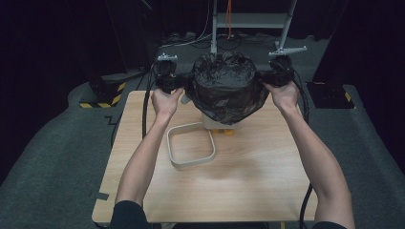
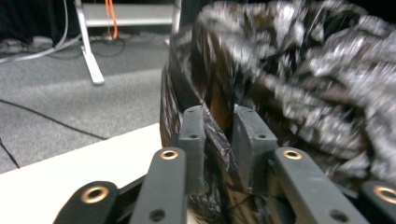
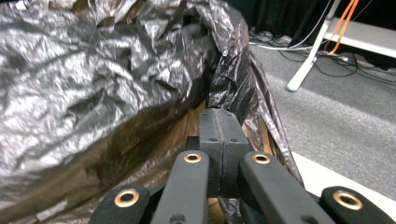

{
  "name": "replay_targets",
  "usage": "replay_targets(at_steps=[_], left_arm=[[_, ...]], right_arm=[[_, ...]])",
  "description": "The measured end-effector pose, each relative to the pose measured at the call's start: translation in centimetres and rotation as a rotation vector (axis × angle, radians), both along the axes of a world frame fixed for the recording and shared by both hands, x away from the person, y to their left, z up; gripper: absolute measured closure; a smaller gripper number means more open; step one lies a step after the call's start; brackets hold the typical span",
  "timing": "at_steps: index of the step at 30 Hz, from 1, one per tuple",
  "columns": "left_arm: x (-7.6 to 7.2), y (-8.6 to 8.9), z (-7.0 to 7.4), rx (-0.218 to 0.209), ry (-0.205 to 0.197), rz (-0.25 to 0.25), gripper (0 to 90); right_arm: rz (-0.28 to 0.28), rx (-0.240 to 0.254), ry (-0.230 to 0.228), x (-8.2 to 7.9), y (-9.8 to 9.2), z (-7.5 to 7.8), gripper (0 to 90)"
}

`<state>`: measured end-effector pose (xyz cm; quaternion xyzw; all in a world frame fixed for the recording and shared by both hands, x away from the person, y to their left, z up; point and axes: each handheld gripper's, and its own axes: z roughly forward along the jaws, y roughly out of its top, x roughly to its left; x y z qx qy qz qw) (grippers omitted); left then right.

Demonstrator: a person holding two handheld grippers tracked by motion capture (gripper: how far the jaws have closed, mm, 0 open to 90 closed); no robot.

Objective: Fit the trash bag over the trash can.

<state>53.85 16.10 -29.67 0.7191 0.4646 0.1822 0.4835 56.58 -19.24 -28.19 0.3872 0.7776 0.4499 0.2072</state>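
Black bag (image 1: 224, 88) is held spread above the white bin (image 1: 212, 121) at the desk (image 1: 248, 176) far edge, left gripper (image 2: 218, 123) and right gripper (image 3: 219, 122) fingers pinched on opposite rim sides, so the mouth is kept open for lining.

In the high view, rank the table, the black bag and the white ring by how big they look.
1. Table, by far the largest.
2. Black bag, held up nearer the camera, so it may look larger than it is.
3. White ring, smallest, lying flat on the table.
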Motion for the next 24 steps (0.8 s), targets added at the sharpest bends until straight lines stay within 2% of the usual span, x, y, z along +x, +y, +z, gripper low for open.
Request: replay_targets(at_steps=[3,5,6,7,8,9,13,15,16,17,18,20,22,24], left_arm=[[0.0,-0.2,-0.5,0.044,0.01,0.003,75.7],[-0.1,-0.1,-0.5,0.04,0.005,0.01,73.2],[-0.1,-0.1,-0.5,0.04,0.005,0.01,70.8],[-0.4,0.1,-0.2,0.015,-0.014,0.026,66.3],[-0.4,0.1,-0.2,0.015,-0.014,0.026,63.1],[-0.9,0.4,0.3,-0.005,-0.045,0.041,59.8],[-1.9,0.7,1.9,-0.039,-0.114,0.06,51.5],[-2.1,0.7,2.4,-0.048,-0.127,0.062,49.8],[-2.3,0.7,2.7,-0.049,-0.136,0.064,47.5],[-2.5,0.5,3.3,-0.05,-0.153,0.062,46.8],[-2.5,0.5,3.3,-0.05,-0.153,0.062,46.2],[-2.3,-0.1,3.7,-0.055,-0.136,0.039,43.9],[-2.3,-0.4,3.8,-0.053,-0.134,0.031,42.6],[-2.1,-1.5,3.8,-0.038,-0.126,0.011,41.2]], right_arm=[[0.002,0.0,0.011,-0.2,-0.3,-0.6,89.8],[-0.001,0.013,0.016,-0.4,-0.7,-0.7,84.1],[-0.001,0.013,0.016,-0.4,-0.7,-0.7,84.1],[-0.016,0.032,0.001,-0.9,-1.1,-0.3,77.4],[-0.017,0.039,-0.012,-1.2,-1.3,0.0,75.7],[-0.019,0.054,-0.036,-1.6,-1.5,0.6,73.6],[-0.014,0.093,-0.091,-3.1,-1.7,2.4,69.7],[-0.007,0.098,-0.104,-3.4,-1.6,2.8,69.4],[0.01,0.106,-0.128,-3.9,-1.2,3.6,68.6],[0.017,0.112,-0.137,-4.0,-0.9,3.9,68.6],[0.017,0.112,-0.137,-4.0,-0.9,3.9,68.6],[0.045,0.118,-0.139,-4.0,0.2,4.4,68.0],[0.067,0.103,-0.132,-3.8,1.3,4.5,67.4],[0.086,0.093,-0.125,-3.7,2.3,4.4,66.5]])
